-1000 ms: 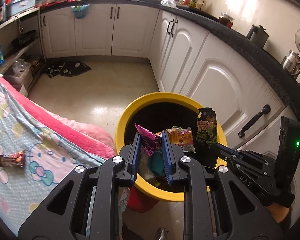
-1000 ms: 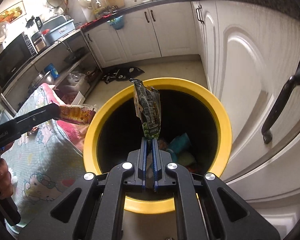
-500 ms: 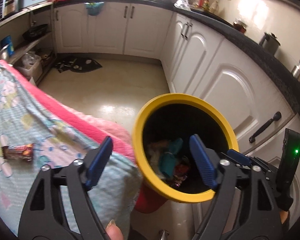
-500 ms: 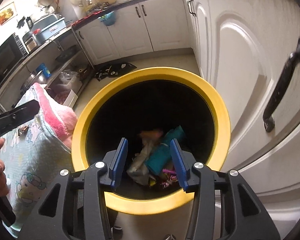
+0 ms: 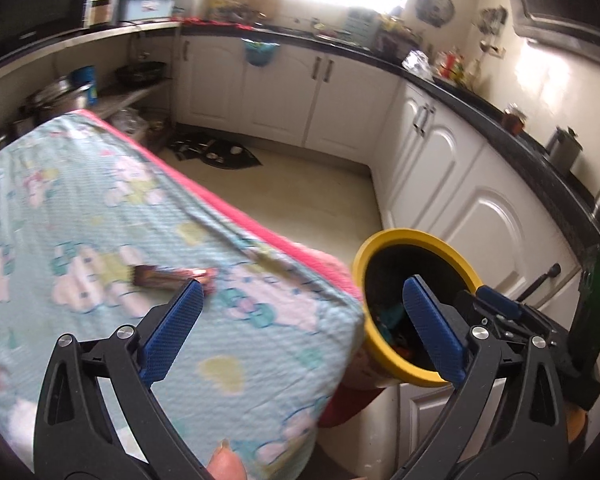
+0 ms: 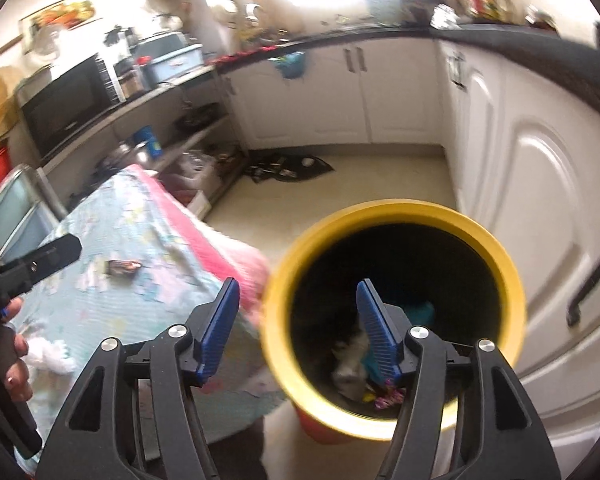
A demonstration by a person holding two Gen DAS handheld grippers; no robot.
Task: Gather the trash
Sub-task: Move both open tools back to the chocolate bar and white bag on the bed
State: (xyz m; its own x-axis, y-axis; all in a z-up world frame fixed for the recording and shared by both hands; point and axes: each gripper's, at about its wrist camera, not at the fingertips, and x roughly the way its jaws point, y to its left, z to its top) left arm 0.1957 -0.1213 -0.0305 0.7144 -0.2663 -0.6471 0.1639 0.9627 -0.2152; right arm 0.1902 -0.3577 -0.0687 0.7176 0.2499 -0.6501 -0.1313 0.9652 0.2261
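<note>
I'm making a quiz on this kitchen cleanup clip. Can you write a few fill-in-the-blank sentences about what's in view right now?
1. The rim of the trash bin is coloured ____.
2. One brown wrapper is left lying on the patterned ____.
3. Nothing sits between the opening jaws of the left gripper or the right gripper; both carry ____.
4. The bin stands on the floor beside white ____ doors.

Missing words: yellow; cloth; nothing; cabinet

Sunlit kitchen, white cabinets (image 5: 340, 108)
</note>
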